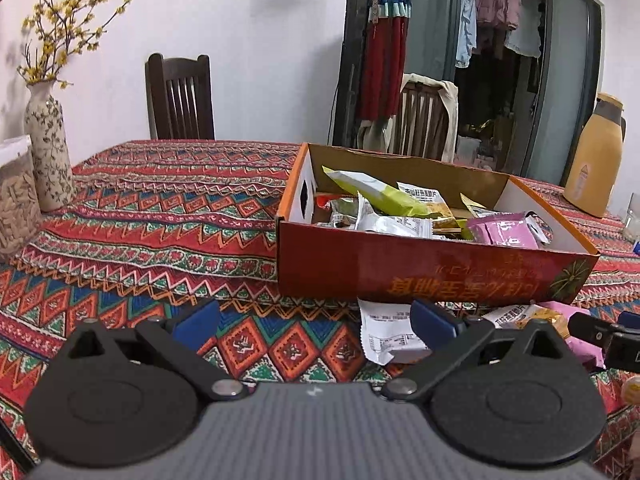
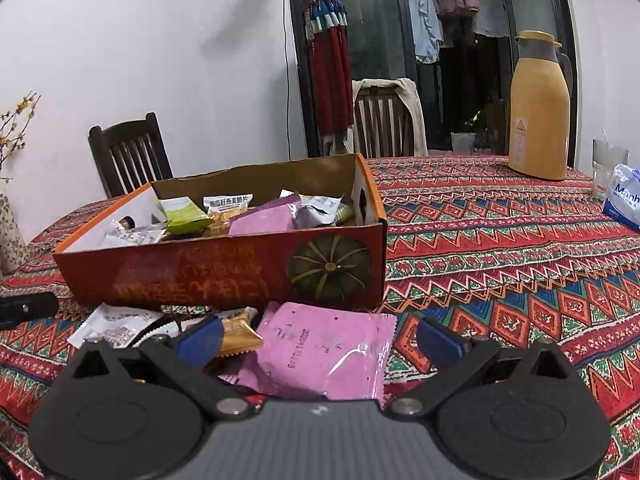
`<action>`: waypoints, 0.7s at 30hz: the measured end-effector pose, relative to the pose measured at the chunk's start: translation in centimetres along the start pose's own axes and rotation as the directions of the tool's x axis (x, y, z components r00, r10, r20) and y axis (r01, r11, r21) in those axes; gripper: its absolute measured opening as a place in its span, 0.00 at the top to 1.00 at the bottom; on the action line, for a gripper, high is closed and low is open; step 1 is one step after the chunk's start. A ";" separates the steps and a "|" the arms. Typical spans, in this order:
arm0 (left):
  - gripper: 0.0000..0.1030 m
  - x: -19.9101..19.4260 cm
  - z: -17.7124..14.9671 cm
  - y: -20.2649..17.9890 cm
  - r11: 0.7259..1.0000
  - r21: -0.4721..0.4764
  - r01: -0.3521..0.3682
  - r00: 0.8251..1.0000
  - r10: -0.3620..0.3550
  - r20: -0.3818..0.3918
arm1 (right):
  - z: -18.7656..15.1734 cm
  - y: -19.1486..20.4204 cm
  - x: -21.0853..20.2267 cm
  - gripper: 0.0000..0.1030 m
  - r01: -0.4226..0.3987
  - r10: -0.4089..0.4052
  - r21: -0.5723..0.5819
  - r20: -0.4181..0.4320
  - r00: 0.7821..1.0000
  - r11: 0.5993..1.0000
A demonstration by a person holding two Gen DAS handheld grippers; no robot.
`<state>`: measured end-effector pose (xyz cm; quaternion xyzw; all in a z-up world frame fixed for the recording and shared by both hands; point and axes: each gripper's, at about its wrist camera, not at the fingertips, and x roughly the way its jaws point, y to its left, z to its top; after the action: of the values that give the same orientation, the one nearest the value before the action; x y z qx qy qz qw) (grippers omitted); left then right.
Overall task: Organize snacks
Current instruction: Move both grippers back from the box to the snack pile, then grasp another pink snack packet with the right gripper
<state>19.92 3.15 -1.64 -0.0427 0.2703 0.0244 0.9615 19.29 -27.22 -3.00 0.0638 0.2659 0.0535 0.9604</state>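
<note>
While most snacks already sit inside the box (image 2: 224, 268), a few packets lie loose on the table (image 2: 500, 248) along the box's near wall, toward the near edge. The job looks well along, with the leftovers being gathered.

From the right wrist view, the right gripper (image 2: 318, 340) is spread wide and holds nothing. A pink packet (image 2: 320, 356) lies flat between its blue fingers, apart from both. A small orange packet (image 2: 238, 334) lies just left of it, close by the left finger, and a white packet (image 2: 114, 326) lies farther left.

From the left wrist view, the left gripper (image 1: 314, 326) is also spread wide and empty, low over the cloth. The white packet (image 1: 386, 332) lies beside its right finger.

Likely next step: the right gripper takes the pink packet. Because it lies flat and thin, the fingers would need to drop to the cloth and pinch an edge, then lift it over the box's near wall and release. The slick film may slip or buckle.
</note>
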 end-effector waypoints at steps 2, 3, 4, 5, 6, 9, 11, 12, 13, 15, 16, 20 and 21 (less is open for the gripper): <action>0.00 0.0 0.1 0.1 1.000 -0.007 0.005 1.000 -0.005 -0.002 | 0.0 0.1 0.0 0.00 0.003 -0.003 -0.003 0.004 1.000 1.000; 0.00 0.1 0.1 0.2 1.000 -0.010 0.007 1.000 -0.007 -0.004 | 0.0 0.0 0.0 0.00 0.004 -0.004 -0.002 0.005 1.000 1.000; 0.00 0.1 0.0 0.2 1.000 -0.013 0.010 1.000 -0.010 -0.006 | 0.0 0.0 0.0 0.00 0.004 -0.004 0.001 0.005 1.000 1.000; 0.00 0.1 0.0 0.3 1.000 -0.017 0.011 1.000 -0.012 -0.008 | 0.0 0.0 0.0 0.00 0.006 -0.006 0.004 0.005 1.000 1.000; 0.00 0.1 0.0 0.4 1.000 -0.021 0.012 1.000 -0.012 -0.010 | 0.1 -0.1 0.0 0.00 0.008 -0.008 0.007 0.005 1.000 1.000; 0.00 0.2 0.1 0.6 0.999 -0.037 0.012 1.000 -0.012 -0.013 | 0.1 -0.4 -0.2 0.00 0.024 -0.024 0.025 0.018 1.000 0.999; 0.00 0.3 0.1 0.9 0.999 -0.049 0.012 1.000 -0.013 -0.017 | 0.4 -0.8 -0.3 0.00 0.050 -0.051 0.043 0.022 0.998 0.998; 0.00 0.4 0.2 1.0 0.998 -0.055 0.013 1.000 -0.014 -0.021 | 0.6 -0.9 -0.3 0.00 0.063 -0.064 0.051 0.015 0.998 0.997; 0.00 0.5 0.2 1.1 0.998 -0.060 0.014 1.000 -0.016 -0.025 | 0.9 -1.1 -0.1 0.00 0.075 -0.075 0.058 0.002 0.997 0.995; 0.00 0.6 0.2 1.3 0.997 -0.071 0.017 0.999 -0.020 -0.034 | 1.4 -1.3 0.5 0.00 0.097 -0.096 0.050 -0.034 0.995 0.994; 0.00 0.6 0.2 1.3 0.997 -0.075 0.019 0.999 -0.022 -0.036 | 1.6 -1.2 0.9 0.00 0.112 -0.110 0.033 -0.049 0.993 0.993; 0.00 0.5 0.2 1.5 0.996 -0.086 0.027 0.999 -0.030 -0.035 | 2.0 -0.7 2.8 0.00 0.124 -0.123 -0.005 -0.132 0.984 0.992; 0.00 0.5 0.3 1.6 0.996 -0.090 0.029 0.999 -0.032 -0.036 | 2.0 -0.5 3.1 0.00 0.114 -0.114 -0.007 -0.149 0.982 0.993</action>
<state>20.36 4.77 -1.80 -0.0902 0.2861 0.0209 0.9537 23.02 -27.47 -2.97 0.0450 0.3400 0.0027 0.9394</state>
